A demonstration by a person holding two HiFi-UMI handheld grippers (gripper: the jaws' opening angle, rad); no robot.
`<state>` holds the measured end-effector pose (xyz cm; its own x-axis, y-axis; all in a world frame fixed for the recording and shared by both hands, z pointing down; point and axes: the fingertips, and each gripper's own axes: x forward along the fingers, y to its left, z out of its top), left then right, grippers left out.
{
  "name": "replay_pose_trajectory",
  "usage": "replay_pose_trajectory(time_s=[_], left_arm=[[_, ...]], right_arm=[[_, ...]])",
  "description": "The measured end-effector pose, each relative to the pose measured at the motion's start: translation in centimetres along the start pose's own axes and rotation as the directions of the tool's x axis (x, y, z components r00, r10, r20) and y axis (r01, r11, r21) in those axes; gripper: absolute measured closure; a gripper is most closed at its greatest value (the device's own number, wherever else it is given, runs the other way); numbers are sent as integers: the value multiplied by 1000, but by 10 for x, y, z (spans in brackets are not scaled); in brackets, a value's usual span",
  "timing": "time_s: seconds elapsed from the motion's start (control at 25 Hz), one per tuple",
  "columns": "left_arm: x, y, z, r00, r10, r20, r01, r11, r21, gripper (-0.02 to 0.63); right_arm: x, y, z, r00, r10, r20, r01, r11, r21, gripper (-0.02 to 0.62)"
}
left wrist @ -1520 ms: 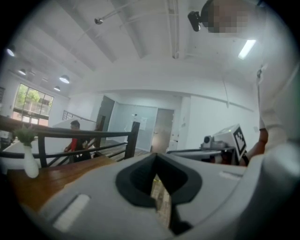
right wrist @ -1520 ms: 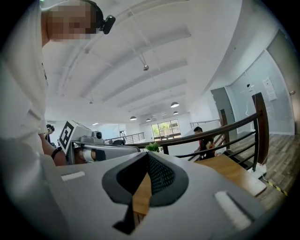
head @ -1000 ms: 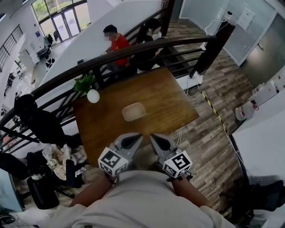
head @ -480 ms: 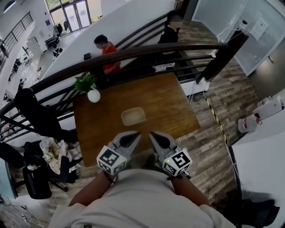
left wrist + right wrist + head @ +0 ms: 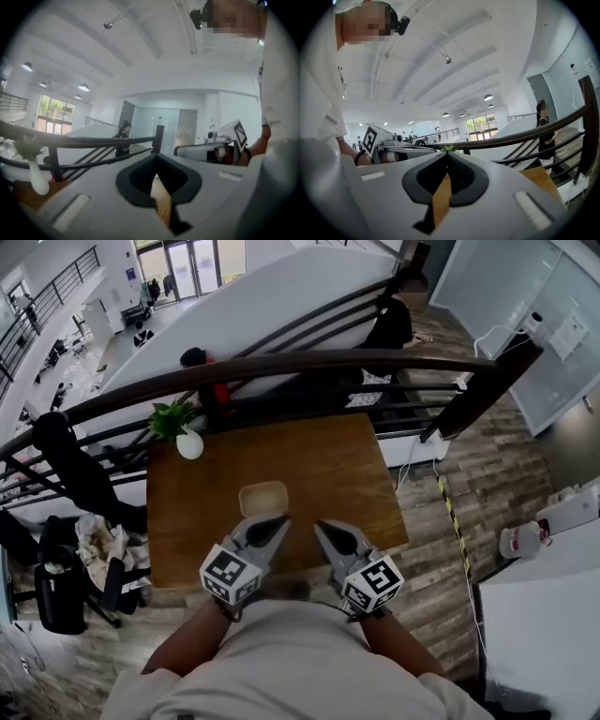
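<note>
In the head view my left gripper (image 5: 274,521) and right gripper (image 5: 324,526) are held side by side close to my chest, over the near edge of a wooden table (image 5: 323,465). Both are shut with nothing between the jaws. A small beige tray (image 5: 262,499) lies on the table just beyond the left gripper's tips. A white vase (image 5: 189,444) with a green plant stands at the far left corner. The left gripper view shows its shut gripper (image 5: 156,160), the vase (image 5: 36,176) and the right gripper (image 5: 229,139). The right gripper view shows its shut gripper (image 5: 447,157) and the left gripper (image 5: 382,139).
A dark railing (image 5: 281,363) runs along the table's far side, with people beyond it. A chair draped in dark clothing (image 5: 66,474) stands at the left. At the right are wood flooring, a striped floor strip (image 5: 452,521), a white device (image 5: 520,540) and a white counter (image 5: 544,615).
The head view has shifted, so the table and tray now sit closer to the grippers' tips. Both grippers stay shut against my chest. The people beyond the railing have moved.
</note>
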<state>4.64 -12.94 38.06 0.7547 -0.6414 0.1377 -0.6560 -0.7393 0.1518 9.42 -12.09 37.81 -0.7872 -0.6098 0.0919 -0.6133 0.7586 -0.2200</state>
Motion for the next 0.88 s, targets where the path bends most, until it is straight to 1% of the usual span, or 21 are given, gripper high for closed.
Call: replay_pose_trajectory(time_s=[0.16, 0.36, 0.64, 0.88], left_arm=[[11, 11, -9, 999, 52, -16, -53, 998, -22, 603], [24, 28, -23, 995, 85, -45, -88, 995, -50, 603], [45, 51, -34, 994, 66, -90, -72, 995, -66, 603], [57, 73, -42, 992, 40, -119, -49, 996, -71, 603]], right_arm=[[1, -16, -13, 999, 36, -33, -36, 999, 7, 588], [15, -35, -23, 995, 65, -70, -62, 997, 52, 588], [38, -55, -29, 992, 80, -99, -73, 994, 78, 588], [58, -70, -41, 990, 64, -126, -51, 993, 103, 588]])
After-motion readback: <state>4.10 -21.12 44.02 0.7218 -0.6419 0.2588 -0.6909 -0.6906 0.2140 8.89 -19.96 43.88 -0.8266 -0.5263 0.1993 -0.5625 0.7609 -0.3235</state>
